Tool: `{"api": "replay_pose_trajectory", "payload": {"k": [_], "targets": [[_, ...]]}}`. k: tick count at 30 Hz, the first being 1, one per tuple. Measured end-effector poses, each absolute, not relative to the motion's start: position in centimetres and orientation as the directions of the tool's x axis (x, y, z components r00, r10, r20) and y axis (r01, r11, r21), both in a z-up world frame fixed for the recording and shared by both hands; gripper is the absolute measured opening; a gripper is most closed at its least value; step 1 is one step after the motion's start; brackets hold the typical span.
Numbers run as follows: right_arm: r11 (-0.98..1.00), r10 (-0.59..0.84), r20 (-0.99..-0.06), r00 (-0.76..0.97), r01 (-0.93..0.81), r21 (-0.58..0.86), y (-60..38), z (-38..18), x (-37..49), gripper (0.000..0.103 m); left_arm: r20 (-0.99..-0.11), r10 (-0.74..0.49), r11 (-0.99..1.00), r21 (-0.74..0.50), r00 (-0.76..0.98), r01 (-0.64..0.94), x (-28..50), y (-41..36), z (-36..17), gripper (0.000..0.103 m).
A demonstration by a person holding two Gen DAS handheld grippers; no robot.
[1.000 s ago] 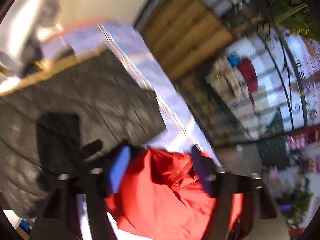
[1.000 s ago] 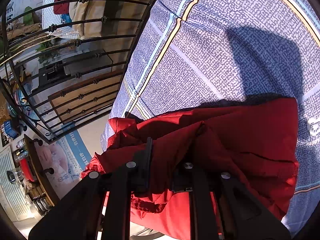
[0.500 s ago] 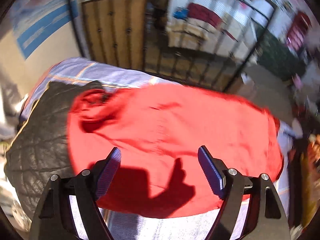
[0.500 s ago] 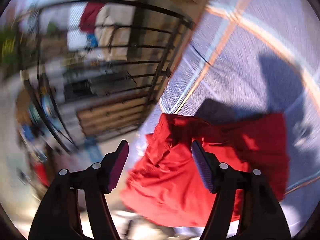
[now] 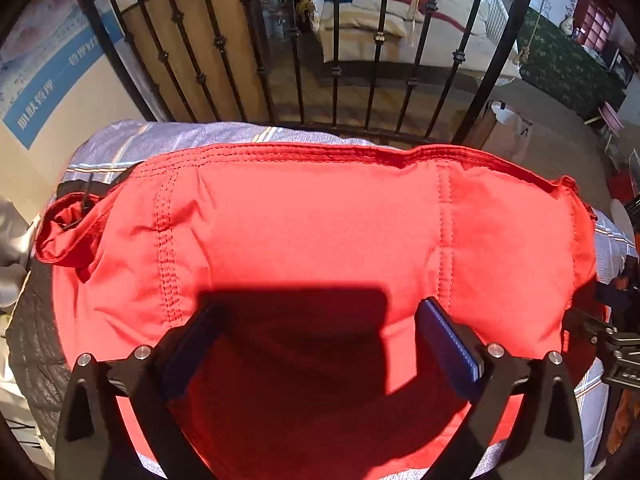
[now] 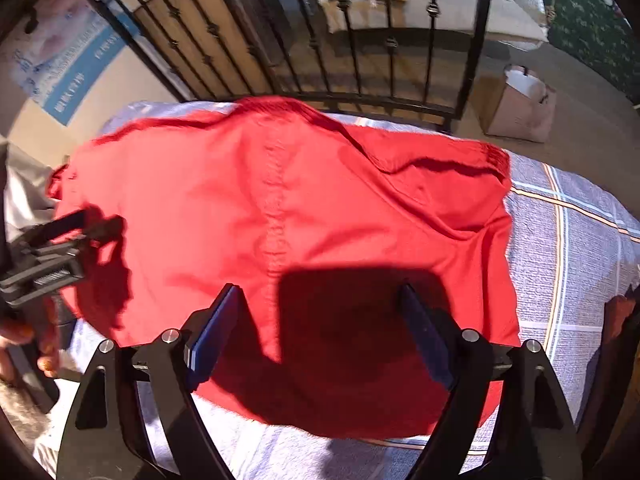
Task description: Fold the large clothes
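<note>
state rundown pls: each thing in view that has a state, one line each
red garment: spread out on the bed, folded over, not gripped
left tool: above the garment, jaws opening, nothing between the pads
right tool: above the garment, jaws opening, nothing between the pads
plaid bed cover: lying flat under the garment
dark quilted item: partly under the garment's left edge
paper bag: upright on the floor, top open
</note>
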State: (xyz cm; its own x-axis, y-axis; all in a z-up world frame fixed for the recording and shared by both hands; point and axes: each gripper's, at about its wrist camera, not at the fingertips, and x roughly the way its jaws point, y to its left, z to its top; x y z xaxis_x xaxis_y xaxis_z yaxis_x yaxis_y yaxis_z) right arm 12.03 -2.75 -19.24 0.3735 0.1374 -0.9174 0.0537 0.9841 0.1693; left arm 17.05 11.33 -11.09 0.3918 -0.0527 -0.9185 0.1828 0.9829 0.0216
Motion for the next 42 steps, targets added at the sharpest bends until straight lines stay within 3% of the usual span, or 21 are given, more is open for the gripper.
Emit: {"api": "replay_pose_trajectory", "payload": {"k": [9,32,37,42], "targets": [[0.994,0.066,-0.952,0.298,0.068,0.09,-3.2,-22.3,15.2,0.097,-0.961,-0.075,0.983,-0.027,0.267,0.179,20.9,11.3,-14.6,0.098],[0.998,-0.011,-0.986,0.164,0.067,0.0,-2.7,-27.3,19.4,0.099,-0.973,-0.005,0.982,0.04,0.233,0.186,22.5,9.6,-18.6,0.099],[0.998,-0.015,-0.986,0.164,0.067,-0.004,-2.5,-26.0,19.2,0.098,-0.975,-0.02,0.984,0.02,0.222,0.175,22.5,10.1,-16.6,0.097],[0.997,0.005,-0.949,0.316,0.068,0.027,-2.7,-21.1,16.3,0.098,-0.936,-0.109,0.984,-0.055,0.336,0.167,19.1,11.6,-11.7,0.096]]}}
